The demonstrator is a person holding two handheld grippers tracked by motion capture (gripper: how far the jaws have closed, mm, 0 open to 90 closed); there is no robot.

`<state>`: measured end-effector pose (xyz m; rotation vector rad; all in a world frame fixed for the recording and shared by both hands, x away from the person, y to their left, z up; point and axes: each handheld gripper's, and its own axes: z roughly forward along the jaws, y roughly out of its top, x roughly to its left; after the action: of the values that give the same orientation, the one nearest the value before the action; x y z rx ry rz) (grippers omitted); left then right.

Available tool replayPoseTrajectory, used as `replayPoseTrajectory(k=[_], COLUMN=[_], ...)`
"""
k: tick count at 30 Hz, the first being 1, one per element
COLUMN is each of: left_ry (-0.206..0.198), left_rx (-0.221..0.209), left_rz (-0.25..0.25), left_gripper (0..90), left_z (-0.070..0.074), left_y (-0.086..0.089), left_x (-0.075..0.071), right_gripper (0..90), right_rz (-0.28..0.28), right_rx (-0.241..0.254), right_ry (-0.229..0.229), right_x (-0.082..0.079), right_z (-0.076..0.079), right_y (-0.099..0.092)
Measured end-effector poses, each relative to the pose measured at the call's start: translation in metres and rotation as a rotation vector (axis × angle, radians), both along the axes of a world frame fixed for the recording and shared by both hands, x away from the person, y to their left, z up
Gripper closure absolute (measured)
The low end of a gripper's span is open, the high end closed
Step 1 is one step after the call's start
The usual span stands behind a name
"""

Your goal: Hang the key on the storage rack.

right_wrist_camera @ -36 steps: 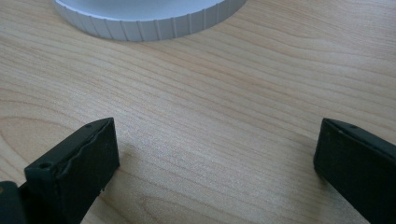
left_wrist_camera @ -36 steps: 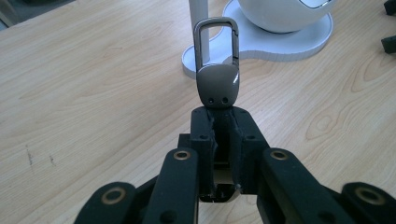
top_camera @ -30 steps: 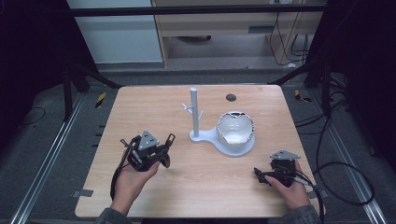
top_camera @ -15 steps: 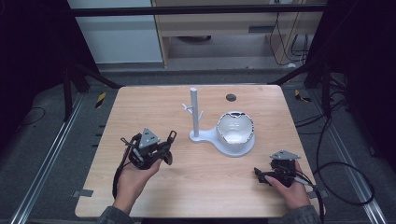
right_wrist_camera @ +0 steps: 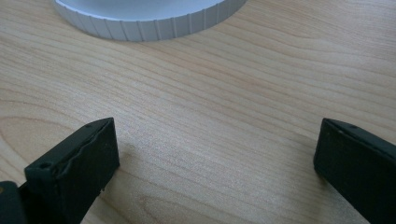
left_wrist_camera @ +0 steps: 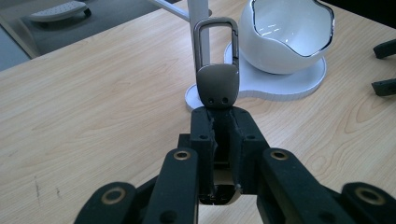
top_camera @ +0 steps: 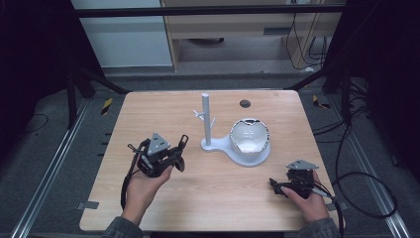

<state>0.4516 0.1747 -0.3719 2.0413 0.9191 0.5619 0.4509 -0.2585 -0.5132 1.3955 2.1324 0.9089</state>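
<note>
Clearly the left gripper (left_wrist_camera: 219, 135), jaws clamped tight, holds a metal carabiner keychain (left_wrist_camera: 217, 70) whose long axis runs straight up the left gripper view toward the white post (left_wrist_camera: 198, 11) of the stand (top_camera: 218, 145) above it. In the high view that gripper (top_camera: 179, 151) sits left of centre, the nearer one to the post's pegs (top_camera: 200, 115); the loop is too small to read there. Lower right, the right gripper (top_camera: 274, 187) rests with jaws wide apart, empty, beside the bowl (top_camera: 250, 136).
</note>
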Motion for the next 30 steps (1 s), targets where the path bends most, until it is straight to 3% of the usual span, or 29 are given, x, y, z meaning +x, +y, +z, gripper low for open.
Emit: replayPoseTrajectory(k=[19, 30], left_ry=[-0.021, -0.056], left_rx=[-0.012, -0.029], left_rz=[-0.002, 0.005], left_gripper=[80.7, 80.7], left_z=[0.007, 0.022], left_y=[-0.006, -0.010], left_x=[0.002, 0.006], right_gripper=[0.4, 0.4], right_rz=[0.000, -0.001], right_rx=[0.000, 0.000], right_ry=[0.000, 0.000], right_x=[0.000, 0.000], right_z=[0.000, 0.000], right_y=[0.000, 0.000])
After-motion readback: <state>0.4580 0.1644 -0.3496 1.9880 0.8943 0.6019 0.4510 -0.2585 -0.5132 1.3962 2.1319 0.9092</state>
